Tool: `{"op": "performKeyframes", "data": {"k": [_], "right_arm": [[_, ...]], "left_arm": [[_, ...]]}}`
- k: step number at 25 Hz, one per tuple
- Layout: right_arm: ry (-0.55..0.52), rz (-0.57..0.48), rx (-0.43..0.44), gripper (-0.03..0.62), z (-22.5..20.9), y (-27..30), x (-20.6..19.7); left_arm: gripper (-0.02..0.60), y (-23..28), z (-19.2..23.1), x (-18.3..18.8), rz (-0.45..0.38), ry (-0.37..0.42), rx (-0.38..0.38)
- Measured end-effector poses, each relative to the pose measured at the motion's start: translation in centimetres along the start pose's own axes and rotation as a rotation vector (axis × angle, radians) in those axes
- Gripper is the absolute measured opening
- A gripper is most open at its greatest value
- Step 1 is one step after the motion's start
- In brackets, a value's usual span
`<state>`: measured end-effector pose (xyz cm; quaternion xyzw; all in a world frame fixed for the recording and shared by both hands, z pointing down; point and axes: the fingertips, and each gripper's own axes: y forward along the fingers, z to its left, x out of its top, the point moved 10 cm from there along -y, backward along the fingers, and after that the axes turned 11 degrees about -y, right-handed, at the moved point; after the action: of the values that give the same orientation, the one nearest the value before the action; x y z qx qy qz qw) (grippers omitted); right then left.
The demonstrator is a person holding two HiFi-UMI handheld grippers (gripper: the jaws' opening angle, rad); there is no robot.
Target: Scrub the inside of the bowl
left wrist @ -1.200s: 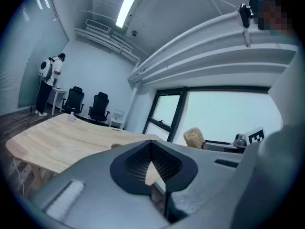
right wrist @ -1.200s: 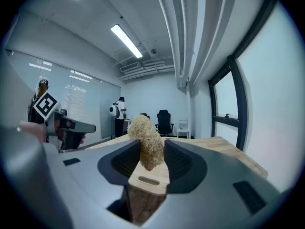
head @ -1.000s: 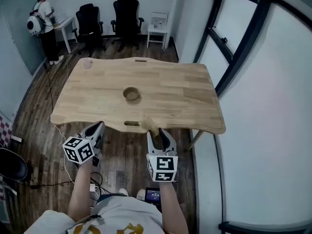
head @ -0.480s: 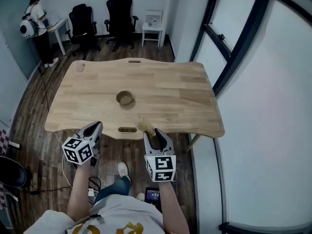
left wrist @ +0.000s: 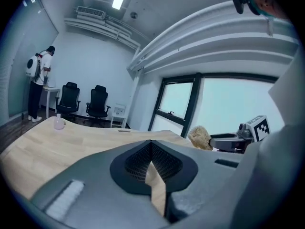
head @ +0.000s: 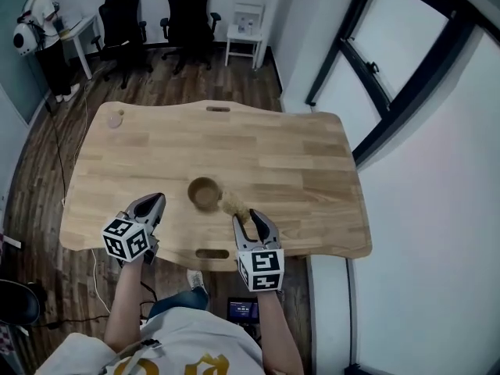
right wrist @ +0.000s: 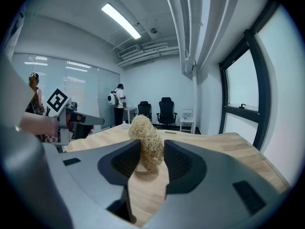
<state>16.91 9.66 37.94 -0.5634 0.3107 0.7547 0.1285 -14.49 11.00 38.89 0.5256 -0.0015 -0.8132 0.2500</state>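
1. The head view has closed in on the bench (head: 273, 155). Its near edge, formerly ahead of both grippers, now runs behind their fingers.
2. The left gripper (head: 151, 204) and the right gripper (head: 250, 219) were earlier over the floor (head: 35, 178), short of that edge. Both now hover above the bench top.
3. The bowl (head: 205, 194), earlier well ahead of the grippers, now sits between them, just ahead of their fingers.
4. The scrubber (head: 234, 205) in the right gripper was earlier by the edge slot (head: 212, 253). It is now just beside the bowl's right rim.
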Motion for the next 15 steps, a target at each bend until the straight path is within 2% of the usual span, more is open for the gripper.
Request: {"op": "performKeyframes", "data": {"k": [4, 8, 15], "right_arm": [[0.080, 0.025, 0.008, 0.152, -1.5, 6.9, 1.0], [0.118, 0.072, -0.008, 0.150, -2.5, 11.4, 0.7], [0.020, 0.161, -0.027, 0.149, -2.3, 14.4, -0.6]], "left_arm": [[0.000, 4.4, 4.6, 3.2, 0.010, 0.003, -0.027], [0.000, 8.1, 7.8, 4.1, 0.042, -0.008, -0.068], [0.000, 12.7, 10.7, 1.9, 0.140, -0.019, -0.085]]}}
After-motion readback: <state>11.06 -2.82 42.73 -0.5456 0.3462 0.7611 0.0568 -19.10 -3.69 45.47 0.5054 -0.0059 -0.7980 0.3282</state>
